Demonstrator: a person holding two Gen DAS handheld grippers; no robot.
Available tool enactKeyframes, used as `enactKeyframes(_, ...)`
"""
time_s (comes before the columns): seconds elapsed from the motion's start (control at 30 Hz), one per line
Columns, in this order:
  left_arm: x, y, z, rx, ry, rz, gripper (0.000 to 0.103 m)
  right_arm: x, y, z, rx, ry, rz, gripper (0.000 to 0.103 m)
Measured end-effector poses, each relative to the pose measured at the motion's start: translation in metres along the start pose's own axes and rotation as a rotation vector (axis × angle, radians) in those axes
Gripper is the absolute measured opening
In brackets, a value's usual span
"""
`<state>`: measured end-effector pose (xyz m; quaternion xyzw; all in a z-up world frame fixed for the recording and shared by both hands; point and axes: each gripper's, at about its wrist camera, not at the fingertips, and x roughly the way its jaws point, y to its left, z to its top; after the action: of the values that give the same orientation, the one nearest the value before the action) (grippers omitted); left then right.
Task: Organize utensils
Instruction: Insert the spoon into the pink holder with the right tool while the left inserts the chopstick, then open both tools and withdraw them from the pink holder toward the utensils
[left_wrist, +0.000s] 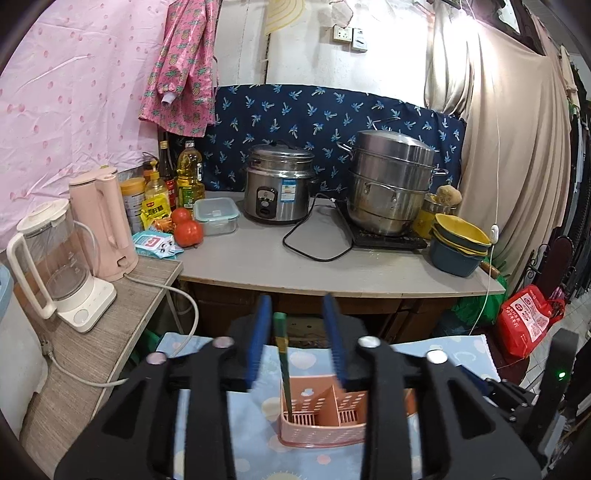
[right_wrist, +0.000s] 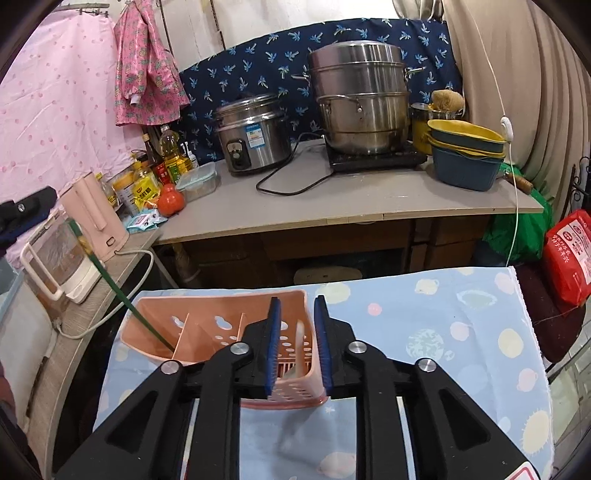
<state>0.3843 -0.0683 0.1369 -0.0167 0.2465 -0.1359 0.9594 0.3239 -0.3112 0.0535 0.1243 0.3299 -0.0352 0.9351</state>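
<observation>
A green chopstick (left_wrist: 282, 354) stands free between the parted left tongs (left_wrist: 297, 310), its tip in the pink utensil caddy (left_wrist: 317, 424); the right tongs (right_wrist: 297, 301) hang parted, empty, over the caddy's other end.

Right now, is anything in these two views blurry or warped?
Left wrist: sharp overall, fisheye bends the counter edge and darkens the corners. Right wrist: a pale utensil in the pink caddy is smeared; the green chopstick stays crisp.

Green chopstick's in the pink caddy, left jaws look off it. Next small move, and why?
Probably lift the left hand-held gripper straight up and away. The green chopstick already stands in the pink caddy, its end compartment, and the blue pads stand clear of it on both sides, so nothing is left to release.
</observation>
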Motion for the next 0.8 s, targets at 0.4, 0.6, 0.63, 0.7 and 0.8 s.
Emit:
enactKeyframes(0.4,-0.052,0.021,-0.049,-0.033,0.056,0.01,0.04,-0.071,-0.01,-0.039,0.019,-0.008,0.015,0.027)
enactKeyframes(0.6,-0.084,0.031,-0.107,-0.042,0.137,0.012,0.04,-0.113,-0.011,-0.094,0.002,0.027,-0.012,0.027)
enactKeyframes(0.63,-0.089,0.033,-0.121,-0.044,0.161,0.011,0.04,-0.119,-0.011,-0.105,-0.004,0.037,-0.018,0.027)
enactKeyframes(0.7,-0.098,0.035,-0.143,-0.047,0.194,0.007,0.04,-0.132,-0.01,-0.129,-0.007,0.062,-0.024,0.027)
enactKeyframes(0.8,-0.112,0.036,-0.177,-0.039,0.246,0.013,0.04,-0.148,-0.009,-0.16,-0.013,0.093,-0.035,0.027)
